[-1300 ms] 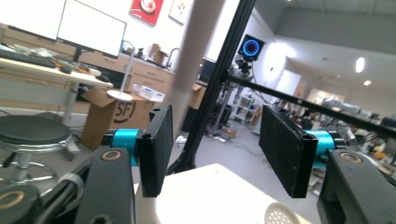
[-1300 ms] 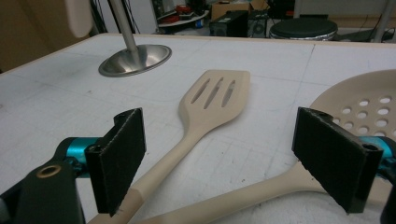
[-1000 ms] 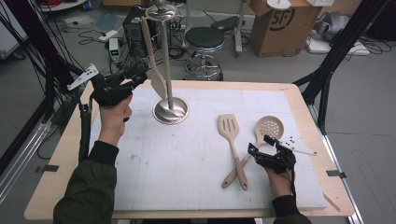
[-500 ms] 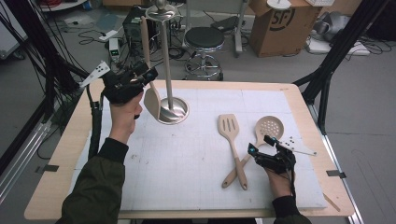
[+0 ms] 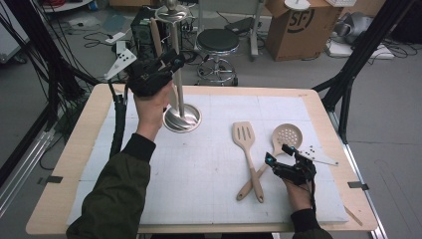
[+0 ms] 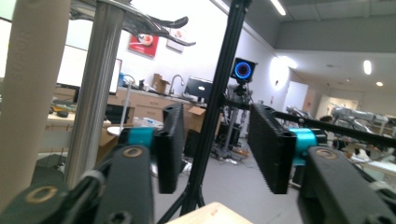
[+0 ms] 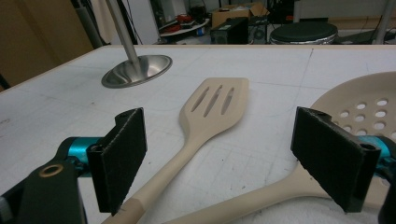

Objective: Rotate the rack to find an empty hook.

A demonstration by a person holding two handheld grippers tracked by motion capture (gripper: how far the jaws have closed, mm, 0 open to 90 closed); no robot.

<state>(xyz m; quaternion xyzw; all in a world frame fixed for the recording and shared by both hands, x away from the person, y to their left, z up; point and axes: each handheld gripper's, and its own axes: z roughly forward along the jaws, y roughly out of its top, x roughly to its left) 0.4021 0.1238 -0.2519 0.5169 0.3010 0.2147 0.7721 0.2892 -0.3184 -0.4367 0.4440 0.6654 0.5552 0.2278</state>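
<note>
Steel utensil stand (image 5: 181,117) at far left; left gripper (image 6: 212,154) beside its pole, jaws just closing, nothing between them. Right gripper (image 7: 233,154) open over slotted spatula (image 7: 205,121) and skimmer (image 7: 364,105), near right.

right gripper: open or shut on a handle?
Open. In the right gripper view its jaws stand wide apart, pads clear, with the slotted spatula and skimmer lying flat on the table ahead of the right gripper.

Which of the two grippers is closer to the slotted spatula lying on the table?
The right. The right gripper hovers just over the crossed handles of the slotted spatula and the skimmer. The left gripper is raised beside the steel stand, far off.
</note>
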